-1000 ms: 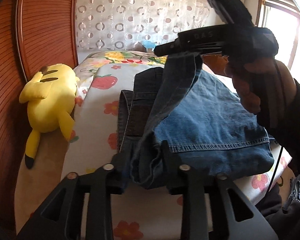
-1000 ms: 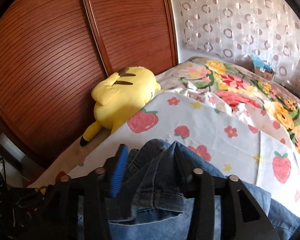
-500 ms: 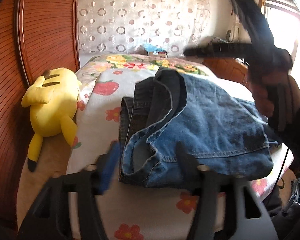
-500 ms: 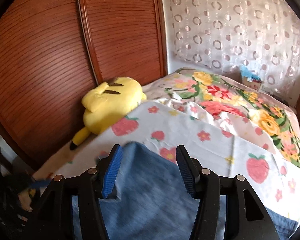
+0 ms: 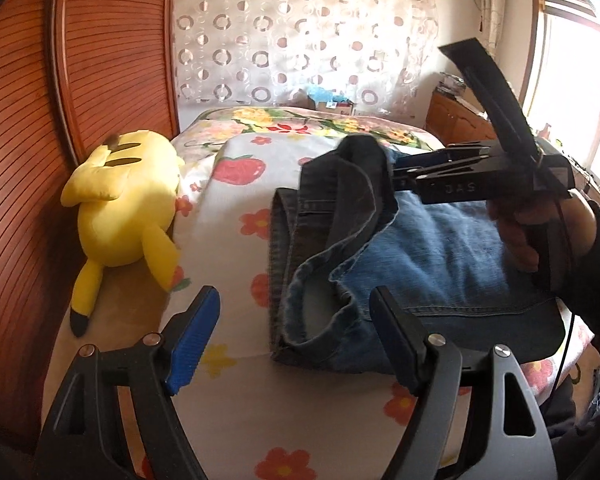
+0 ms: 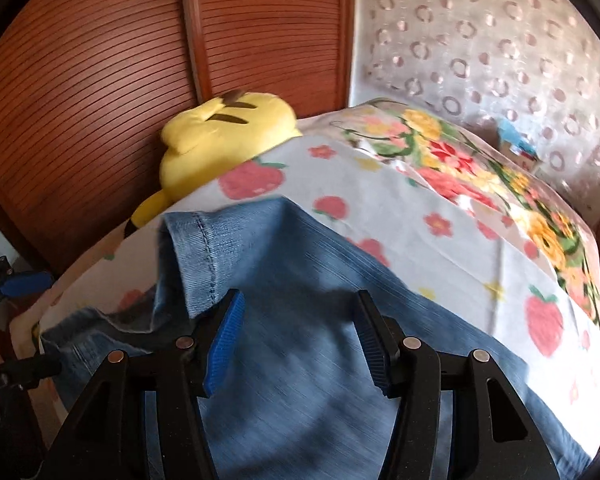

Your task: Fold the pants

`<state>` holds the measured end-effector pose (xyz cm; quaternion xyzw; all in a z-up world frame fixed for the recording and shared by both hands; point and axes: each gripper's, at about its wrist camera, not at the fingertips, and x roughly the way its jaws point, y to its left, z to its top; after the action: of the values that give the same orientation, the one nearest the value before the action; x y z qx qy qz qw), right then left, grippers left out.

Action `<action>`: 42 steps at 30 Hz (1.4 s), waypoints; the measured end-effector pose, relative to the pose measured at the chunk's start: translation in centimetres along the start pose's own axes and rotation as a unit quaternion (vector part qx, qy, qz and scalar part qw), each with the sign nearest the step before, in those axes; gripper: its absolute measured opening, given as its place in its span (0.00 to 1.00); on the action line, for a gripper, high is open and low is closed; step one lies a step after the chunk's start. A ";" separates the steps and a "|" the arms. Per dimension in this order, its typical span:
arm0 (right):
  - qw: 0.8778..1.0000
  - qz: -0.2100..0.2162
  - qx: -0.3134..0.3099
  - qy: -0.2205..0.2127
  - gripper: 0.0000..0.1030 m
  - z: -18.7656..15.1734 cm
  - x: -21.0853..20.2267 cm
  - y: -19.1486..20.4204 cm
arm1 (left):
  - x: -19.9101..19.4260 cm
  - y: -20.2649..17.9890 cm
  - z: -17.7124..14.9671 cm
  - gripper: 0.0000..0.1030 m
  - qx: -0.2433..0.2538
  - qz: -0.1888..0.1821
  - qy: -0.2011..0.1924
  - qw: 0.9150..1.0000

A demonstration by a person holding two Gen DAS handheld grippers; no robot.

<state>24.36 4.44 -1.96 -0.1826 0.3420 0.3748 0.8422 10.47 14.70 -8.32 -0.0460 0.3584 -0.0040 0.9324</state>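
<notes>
Folded pants (image 6: 300,320) lie beneath both parted hand-held grippers.

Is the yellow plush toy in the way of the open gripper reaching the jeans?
No. The yellow plush toy lies off to the side by the wooden wardrobe. Nothing visible sits between the left hand-held gripper and the folded blue denim jeans.

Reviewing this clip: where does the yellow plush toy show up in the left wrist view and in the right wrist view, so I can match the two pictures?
Left wrist: the yellow plush toy lies at left centre, on the bed edge beside the wooden slatted wall, apart from the jeans.
Right wrist: upper left of centre, partly hidden behind the strawberry sheet.
Shared landmark: the big strawberry print next to the toy.
</notes>
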 end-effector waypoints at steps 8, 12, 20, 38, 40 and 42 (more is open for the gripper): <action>0.998 0.014 0.020 -0.063 0.56 1.8 -1.3 1.0 | -0.8 0.9 -0.1 0.76 -0.007 0.007 -0.007 1.000; 0.996 0.009 0.032 -0.079 0.56 -0.1 -3.2 -0.5 | -0.8 0.3 0.1 0.76 -0.001 0.005 -0.009 1.000; 0.993 -0.011 0.062 -0.104 0.56 -6.2 -8.9 -3.0 | -0.7 -2.4 0.8 0.76 0.024 -0.009 -0.015 1.000; 0.978 -0.107 0.137 -0.117 0.56 -20.1 -20.1 -5.3 | 1.2 -10.7 2.0 0.76 0.077 -0.067 -0.004 0.995; 0.974 -0.126 0.152 -0.112 0.56 -21.6 -20.8 -5.9 | 1.7 -11.7 1.8 0.76 0.085 -0.074 0.002 0.994; 0.969 -0.143 0.171 -0.107 0.56 -23.4 -21.5 -6.4 | 2.2 -12.4 1.7 0.76 0.088 -0.078 0.009 0.993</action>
<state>8.48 -23.88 -2.66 -0.0412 0.2794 0.2041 0.9373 13.57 2.45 -7.42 0.0084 0.3606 -0.1084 0.9264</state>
